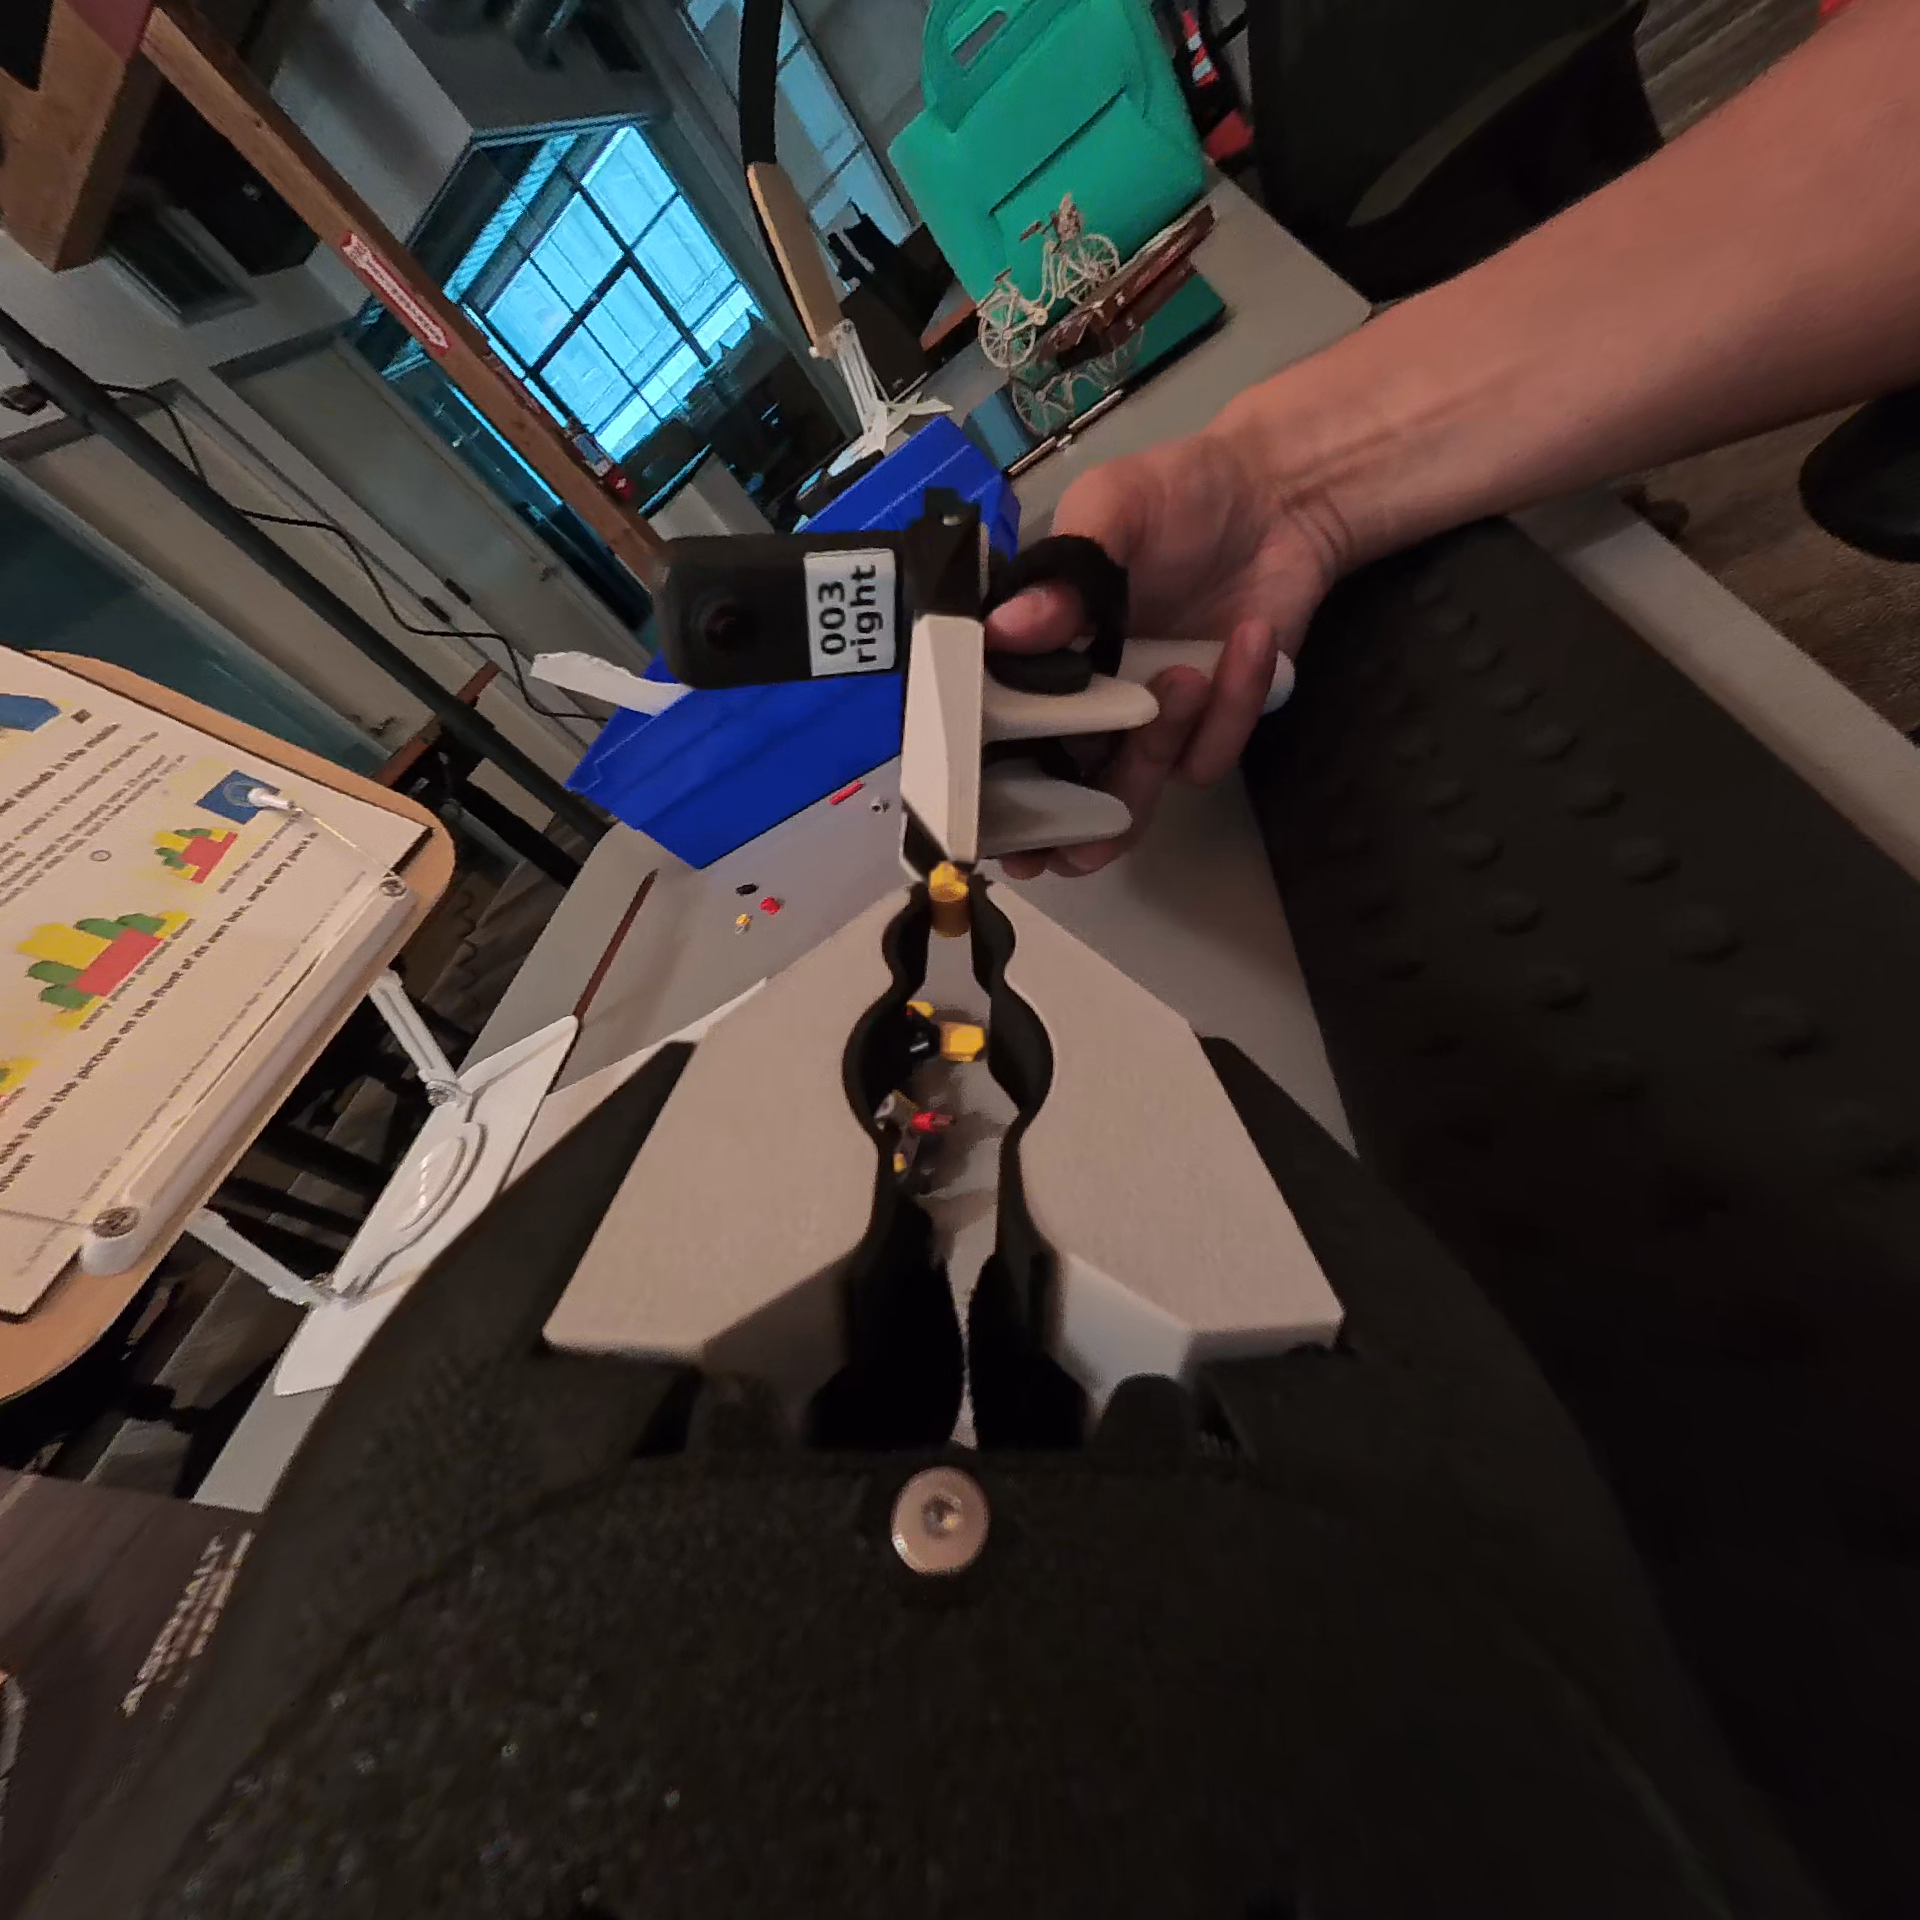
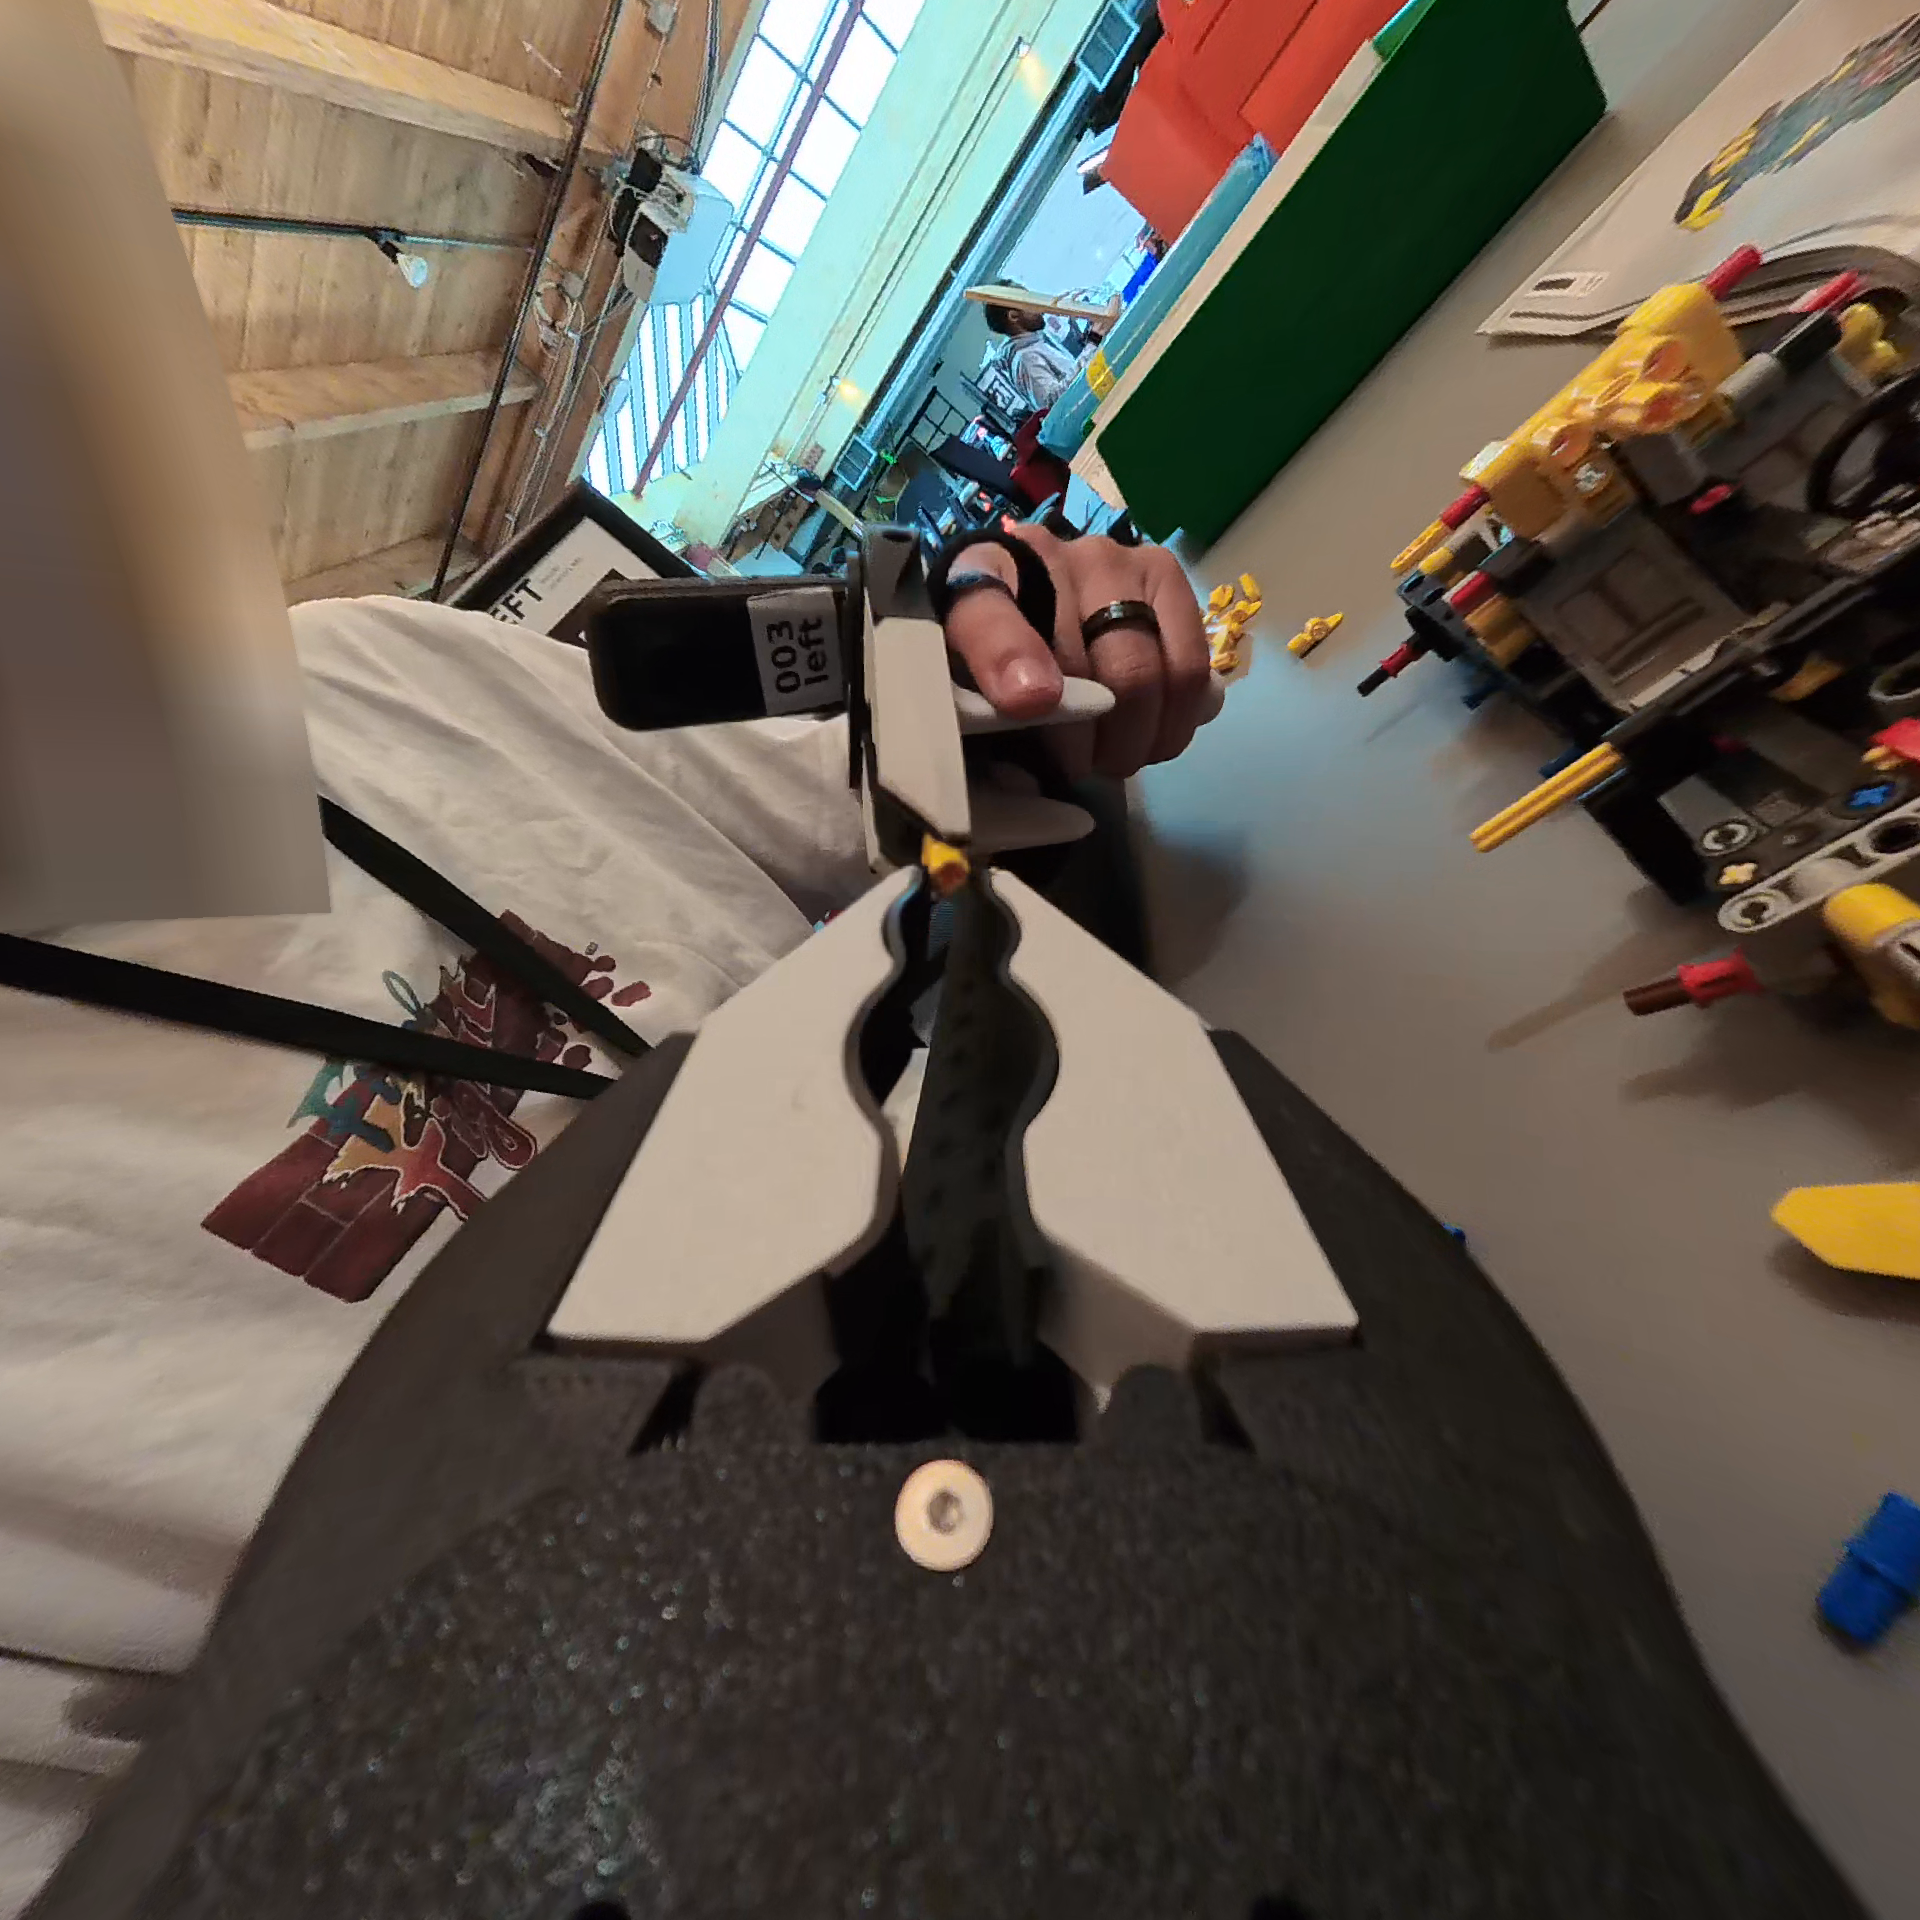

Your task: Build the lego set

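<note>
A small yellow lego piece (image 1: pixel 948 902) is held above the grey table, pinched between my two grippers, which meet tip to tip. In the left wrist view my left gripper (image 1: pixel 948 914) is shut on the piece from below. My right gripper (image 1: pixel 940 860), held by a hand, touches its top. In the right wrist view my right gripper (image 2: pixel 945 881) is shut at the same yellow piece (image 2: pixel 943 857), with my left gripper (image 2: pixel 935 836) against it from the far side. A partly built yellow, grey and black lego model (image 2: pixel 1662 540) stands on the table to the right.
A blue bin (image 1: pixel 748 748) and an instruction board on a stand (image 1: pixel 187 935) are behind and to the left. Small loose pieces (image 1: pixel 758 906) lie on the table (image 2: pixel 1351 935). A green box (image 2: pixel 1351 260), a booklet (image 2: pixel 1714 208), loose yellow pieces (image 2: pixel 1231 623) and a blue piece (image 2: pixel 1870 1579) surround the model. The grippers are tip to tip, or close to it.
</note>
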`<state>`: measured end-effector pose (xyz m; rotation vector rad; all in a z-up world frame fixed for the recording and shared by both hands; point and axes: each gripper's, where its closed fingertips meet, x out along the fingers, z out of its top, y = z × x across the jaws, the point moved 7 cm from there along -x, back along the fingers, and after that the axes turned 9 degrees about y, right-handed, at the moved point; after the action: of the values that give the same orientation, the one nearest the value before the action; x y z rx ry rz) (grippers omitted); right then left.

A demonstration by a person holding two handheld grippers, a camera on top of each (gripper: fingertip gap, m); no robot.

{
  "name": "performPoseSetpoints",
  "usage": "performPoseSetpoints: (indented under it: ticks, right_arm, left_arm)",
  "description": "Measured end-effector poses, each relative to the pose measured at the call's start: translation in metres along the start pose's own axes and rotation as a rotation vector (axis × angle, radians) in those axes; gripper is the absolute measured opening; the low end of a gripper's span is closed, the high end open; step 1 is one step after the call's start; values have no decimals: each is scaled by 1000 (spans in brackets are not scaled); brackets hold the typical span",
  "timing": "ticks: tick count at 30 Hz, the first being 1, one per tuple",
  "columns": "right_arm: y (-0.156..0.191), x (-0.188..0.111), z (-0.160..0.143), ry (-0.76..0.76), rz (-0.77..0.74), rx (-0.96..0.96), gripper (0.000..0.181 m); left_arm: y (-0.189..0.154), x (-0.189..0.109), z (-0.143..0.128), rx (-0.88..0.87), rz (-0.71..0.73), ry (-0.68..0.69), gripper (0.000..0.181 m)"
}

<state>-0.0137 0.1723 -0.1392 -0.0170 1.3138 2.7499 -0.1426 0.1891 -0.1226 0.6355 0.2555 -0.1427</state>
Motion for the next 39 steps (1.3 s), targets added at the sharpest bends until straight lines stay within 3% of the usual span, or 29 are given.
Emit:
performPoseSetpoints:
  ticks: [13,18,21,23,25,28,31,39]
  right_arm:
    - [1,8,1,-1,11,4,6]
    - [1,-15,4,-70,-32,-9,15]
    - [-6,-51,3,-68,-322,-49,10]
    - [-13,-76,-3,27,-644,-83,12]
    - [-16,-85,-13,173,-852,-95,16]
    - [-22,-75,-26,317,-955,-83,20]
    - [-30,-66,-28,353,-1060,-147,14]
    - [-47,-56,-21,510,-1086,-99,11]
  left_arm:
    - [-3,2,1,14,11,-12,7]
    - [5,1,-4,-1,31,27,7]
    - [8,4,-10,-10,53,93,7]
    - [9,8,-16,-42,47,134,7]
    - [11,10,-19,-86,35,141,7]
    - [13,11,-21,-145,15,139,7]
    - [13,11,-23,-153,6,147,7]
    - [8,16,-27,-158,-31,185,7]
